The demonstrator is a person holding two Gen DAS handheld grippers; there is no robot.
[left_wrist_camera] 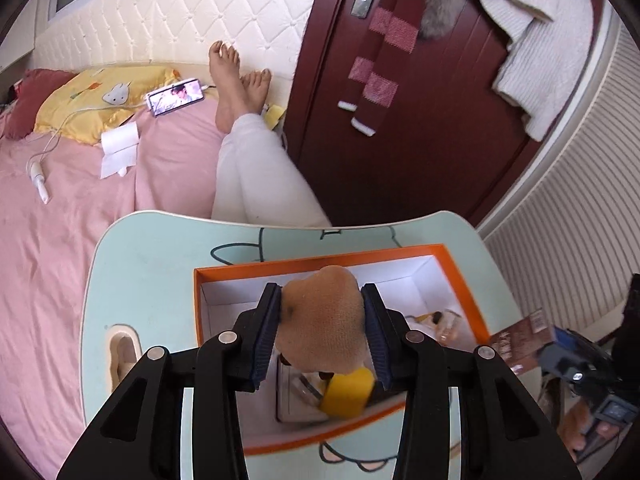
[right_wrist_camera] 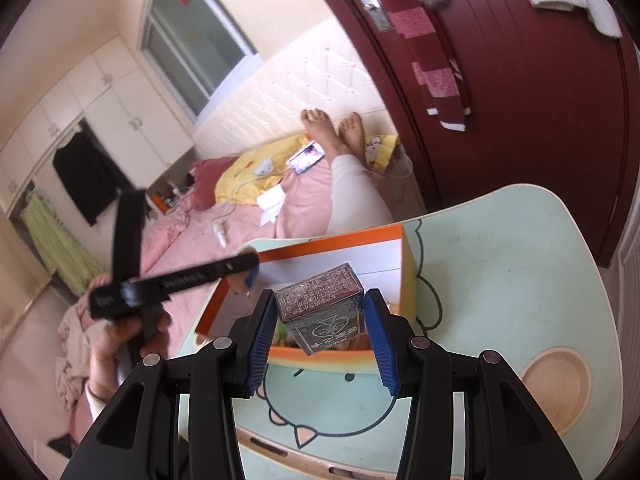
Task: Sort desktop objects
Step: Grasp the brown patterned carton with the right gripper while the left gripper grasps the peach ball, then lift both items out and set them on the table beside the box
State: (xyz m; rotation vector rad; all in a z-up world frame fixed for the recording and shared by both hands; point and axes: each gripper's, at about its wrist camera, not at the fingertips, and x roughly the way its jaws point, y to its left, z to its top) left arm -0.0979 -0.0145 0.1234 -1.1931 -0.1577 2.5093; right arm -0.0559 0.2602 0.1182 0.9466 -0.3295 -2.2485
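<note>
My left gripper (left_wrist_camera: pixel 322 300) is shut on a tan knitted plush toy (left_wrist_camera: pixel 324 320) with a yellow part below, held over the open orange box (left_wrist_camera: pixel 320 262) with a white inside. The box holds a clear bag and small items (left_wrist_camera: pixel 444 324). My right gripper (right_wrist_camera: pixel 320 300) is shut on a small silver-brown printed carton (right_wrist_camera: pixel 324 304), held above the near edge of the same orange box (right_wrist_camera: pixel 408 264). The left gripper (right_wrist_camera: pixel 248 272) also shows in the right wrist view, over the box's far left corner. The right gripper with its carton (left_wrist_camera: pixel 520 340) shows at the right of the left wrist view.
The box sits on a mint-green lap desk (left_wrist_camera: pixel 152 280) with a cartoon print and a round cup recess (right_wrist_camera: pixel 556 376). Behind are a pink bed (left_wrist_camera: pixel 60 240), a person's legs (left_wrist_camera: pixel 256 184), a phone (left_wrist_camera: pixel 176 96) and a dark red door (left_wrist_camera: pixel 420 120).
</note>
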